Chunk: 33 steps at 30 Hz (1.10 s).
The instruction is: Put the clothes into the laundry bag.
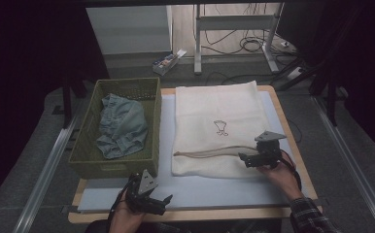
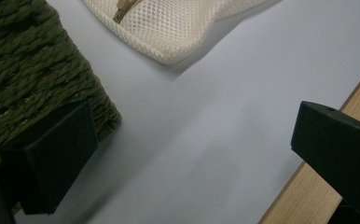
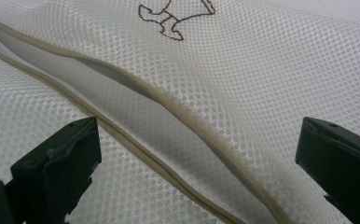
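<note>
1. The mesh laundry bag (image 1: 218, 128) lies flat on the grey mat (image 1: 210, 189), to the right of the green basket (image 1: 91, 162). Its zipper (image 1: 207, 153) runs along the near end and is already parted, as the right gripper view shows (image 3: 136, 119).
2. The step in hand looks like widening that opening. The right gripper (image 1: 251, 159) hovers over the right end of the zipper, jaws spread wide with nothing between them.
3. To do it well, I would lower one jaw into the gap and the other over the upper edge, so that only the top layer of mesh is pinched. Catching both layers would hold the bag shut.
4. Grip beside the zipper tape, not on the teeth, and lift gently so the bag does not slide on the mat.
5. The right hand (image 1: 282, 177) comes in from the near right edge of the table, its gripper pointing left.
6. The left gripper (image 1: 154, 201) rests low at the near edge of the mat, just in front of the basket, jaws apart and empty.
7. The blue garment (image 1: 122, 126) lies crumpled in the basket.
</note>
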### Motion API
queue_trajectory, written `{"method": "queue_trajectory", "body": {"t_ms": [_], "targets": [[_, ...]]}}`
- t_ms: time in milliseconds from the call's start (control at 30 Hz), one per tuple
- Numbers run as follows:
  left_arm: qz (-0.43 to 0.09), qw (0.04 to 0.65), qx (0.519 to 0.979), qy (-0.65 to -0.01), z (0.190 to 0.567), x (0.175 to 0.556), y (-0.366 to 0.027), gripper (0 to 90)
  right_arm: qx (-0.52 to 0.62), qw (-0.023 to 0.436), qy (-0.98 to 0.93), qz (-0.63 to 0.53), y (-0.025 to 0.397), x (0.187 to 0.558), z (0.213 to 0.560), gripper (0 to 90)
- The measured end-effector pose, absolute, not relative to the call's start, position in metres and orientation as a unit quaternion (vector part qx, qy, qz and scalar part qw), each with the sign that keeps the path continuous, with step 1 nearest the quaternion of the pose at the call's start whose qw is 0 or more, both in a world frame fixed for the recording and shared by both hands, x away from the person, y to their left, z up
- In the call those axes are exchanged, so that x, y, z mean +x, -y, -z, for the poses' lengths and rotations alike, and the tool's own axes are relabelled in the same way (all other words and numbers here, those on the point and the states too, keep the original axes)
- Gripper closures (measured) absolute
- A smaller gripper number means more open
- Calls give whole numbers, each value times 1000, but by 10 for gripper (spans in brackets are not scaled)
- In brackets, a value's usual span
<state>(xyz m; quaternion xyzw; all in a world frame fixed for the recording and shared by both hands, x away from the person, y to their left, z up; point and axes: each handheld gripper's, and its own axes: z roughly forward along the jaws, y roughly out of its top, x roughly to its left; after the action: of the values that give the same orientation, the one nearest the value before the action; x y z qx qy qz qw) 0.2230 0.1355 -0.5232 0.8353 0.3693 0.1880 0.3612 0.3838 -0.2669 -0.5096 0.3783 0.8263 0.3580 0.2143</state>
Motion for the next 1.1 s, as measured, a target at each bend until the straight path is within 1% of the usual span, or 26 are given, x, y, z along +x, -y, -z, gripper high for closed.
{"method": "queue_trajectory", "body": {"t_ms": [333, 1100], "targets": [[-188, 360, 836, -369, 524, 223, -135, 0, 378, 225, -829, -345, 265, 392, 512, 15], [-189, 356, 838, -368, 524, 224, -134, 0, 387, 232, -836, -312, 258, 411, 521, 19]]}}
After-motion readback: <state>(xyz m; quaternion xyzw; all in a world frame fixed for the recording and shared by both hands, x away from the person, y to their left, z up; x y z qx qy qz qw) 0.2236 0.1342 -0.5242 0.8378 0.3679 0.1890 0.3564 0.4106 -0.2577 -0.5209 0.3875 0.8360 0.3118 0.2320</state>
